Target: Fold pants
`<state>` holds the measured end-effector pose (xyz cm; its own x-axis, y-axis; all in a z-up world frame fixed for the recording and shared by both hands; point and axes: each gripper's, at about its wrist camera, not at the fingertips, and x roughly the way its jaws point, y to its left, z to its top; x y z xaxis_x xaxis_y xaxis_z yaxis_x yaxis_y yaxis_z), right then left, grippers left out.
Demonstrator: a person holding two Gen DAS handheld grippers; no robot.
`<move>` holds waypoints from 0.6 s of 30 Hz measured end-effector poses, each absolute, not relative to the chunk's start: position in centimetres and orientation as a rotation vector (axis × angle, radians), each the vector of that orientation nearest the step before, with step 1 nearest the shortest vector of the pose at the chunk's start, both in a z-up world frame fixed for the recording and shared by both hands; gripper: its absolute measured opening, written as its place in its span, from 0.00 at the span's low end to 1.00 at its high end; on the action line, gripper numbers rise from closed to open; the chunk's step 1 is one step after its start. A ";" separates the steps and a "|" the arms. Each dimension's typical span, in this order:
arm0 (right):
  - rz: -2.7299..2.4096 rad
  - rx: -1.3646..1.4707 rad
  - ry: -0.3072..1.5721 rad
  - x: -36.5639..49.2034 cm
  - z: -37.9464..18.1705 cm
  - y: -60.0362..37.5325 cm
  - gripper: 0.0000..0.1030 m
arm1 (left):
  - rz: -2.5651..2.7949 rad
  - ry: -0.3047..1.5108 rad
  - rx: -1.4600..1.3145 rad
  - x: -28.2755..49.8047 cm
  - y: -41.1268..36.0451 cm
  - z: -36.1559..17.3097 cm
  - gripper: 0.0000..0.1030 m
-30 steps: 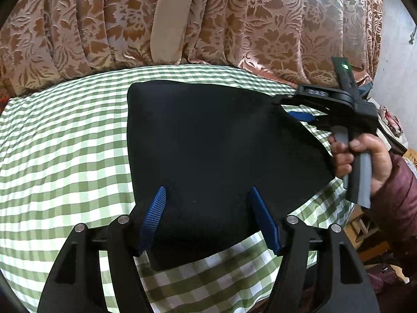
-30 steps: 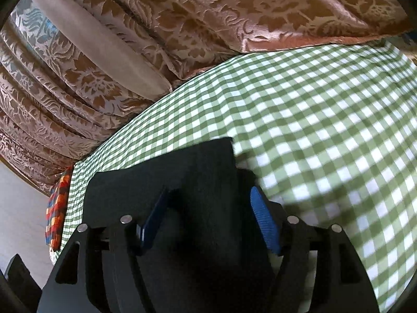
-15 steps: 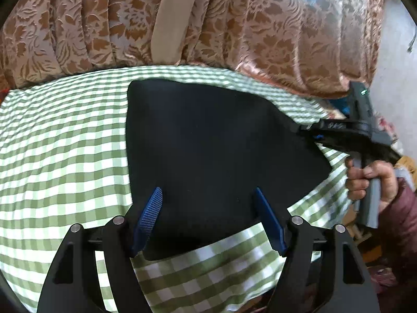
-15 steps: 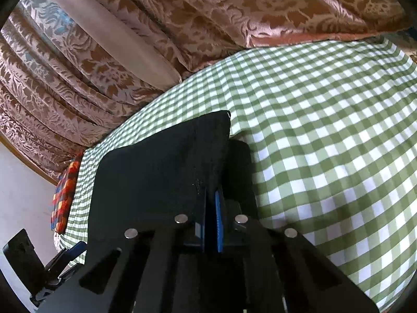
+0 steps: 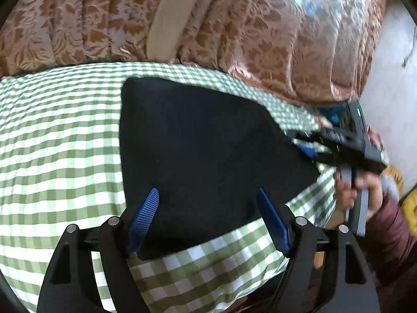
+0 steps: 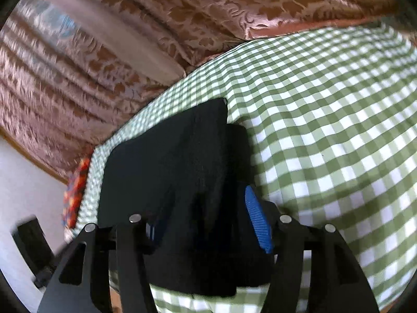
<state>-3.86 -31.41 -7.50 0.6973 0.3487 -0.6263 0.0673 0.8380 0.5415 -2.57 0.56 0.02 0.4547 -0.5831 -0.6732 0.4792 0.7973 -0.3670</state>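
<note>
Black folded pants (image 5: 208,143) lie flat on the green-and-white checked tablecloth (image 5: 57,156). My left gripper (image 5: 208,208) hovers over their near edge. Its blue pads (image 5: 146,216) stand wide apart and its jaws are opening, with cloth below them but not pinched. At the right, a hand (image 5: 357,190) holds my right gripper (image 5: 305,148) at the pants' right edge. In the right wrist view the pants (image 6: 169,169) fill the gap of the right gripper (image 6: 206,224). Its jaws are opening, and the right pad (image 6: 256,221) stands off the cloth.
A brown floral curtain (image 5: 260,26) hangs behind the table. The table's edge drops off at the near right (image 5: 273,268). A red patterned cloth (image 6: 75,190) lies past the table's far end by a white wall (image 6: 23,177). A dark red sleeve (image 5: 391,234) is at the right.
The right gripper closed on the pants' edge half a second ago and has since opened. It has drawn back to the right. The left jaws have spread a little wider.
</note>
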 end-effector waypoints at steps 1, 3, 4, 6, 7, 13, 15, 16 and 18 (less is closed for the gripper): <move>0.144 0.530 0.822 -4.0 -7.9 -30.9 0.55 | -0.659 0.874 -0.142 -2.5 0.8 0.2 0.74; 0.095 0.474 0.861 -4.1 -9.0 -30.5 0.57 | -0.675 0.869 -0.121 -2.8 0.3 0.5 0.74; 0.109 0.510 0.857 -4.3 -9.7 -30.9 0.57 | -0.681 0.878 -0.095 -2.9 -0.1 0.3 0.74; 0.123 0.568 0.855 -4.4 -10.6 -31.7 0.61 | -0.688 0.921 -0.009 -3.4 -1.5 -0.8 0.74; 0.124 0.585 0.856 -4.3 -10.8 -31.9 0.63 | -0.676 0.916 0.040 -3.7 -1.9 -1.1 0.74; 0.141 0.547 0.848 -4.1 -9.6 -31.9 0.66 | -0.686 0.888 -0.006 -3.5 -1.0 -0.1 0.75; 0.154 0.542 0.834 -4.0 -9.0 -32.0 0.67 | -0.669 0.881 -0.052 -2.9 0.1 0.3 0.76; 0.164 0.543 0.824 -4.0 -8.7 -32.0 0.68 | -0.653 0.880 -0.067 -2.5 0.5 0.3 0.76; 0.199 0.572 0.812 -3.7 -8.3 -32.4 0.71 | -0.609 0.885 -0.104 -1.5 1.7 0.4 0.76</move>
